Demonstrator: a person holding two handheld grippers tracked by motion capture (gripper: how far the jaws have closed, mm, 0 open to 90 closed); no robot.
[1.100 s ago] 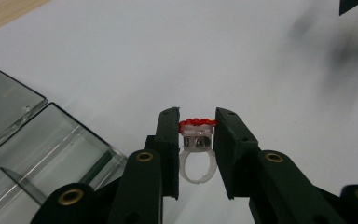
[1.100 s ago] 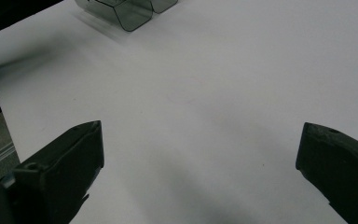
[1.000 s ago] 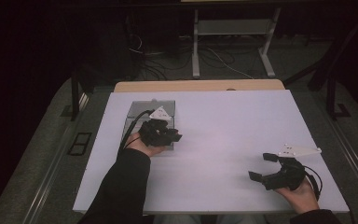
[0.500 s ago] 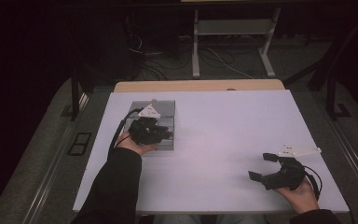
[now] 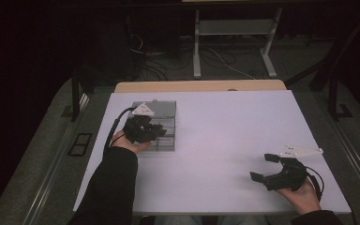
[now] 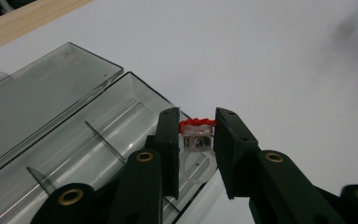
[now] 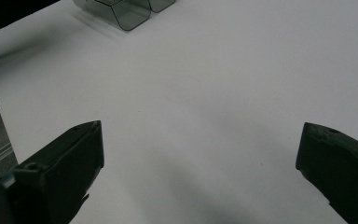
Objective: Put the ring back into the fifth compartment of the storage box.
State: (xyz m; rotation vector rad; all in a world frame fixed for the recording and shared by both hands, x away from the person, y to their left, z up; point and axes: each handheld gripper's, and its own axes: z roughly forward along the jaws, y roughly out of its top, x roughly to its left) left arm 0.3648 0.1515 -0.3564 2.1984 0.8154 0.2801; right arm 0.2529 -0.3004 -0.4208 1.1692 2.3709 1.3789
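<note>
The room in the high view is dimly lit, and the surroundings beyond the tabletop (image 5: 225,140) are lost in near-black. The white tabletop is rendered as a pale, slightly violet grey, evenly lit from above. Soft shadows are cast beneath the right gripper (image 5: 266,169). In the left gripper view the clear plastic box (image 6: 74,135) is marked by faint streaks of glare along its edges, and a blurred dark smudge is seen at the upper right corner. In the right gripper view broad diffuse shadows are thrown on the tabletop, and the near fingers (image 7: 65,163) are softly focused.
</note>
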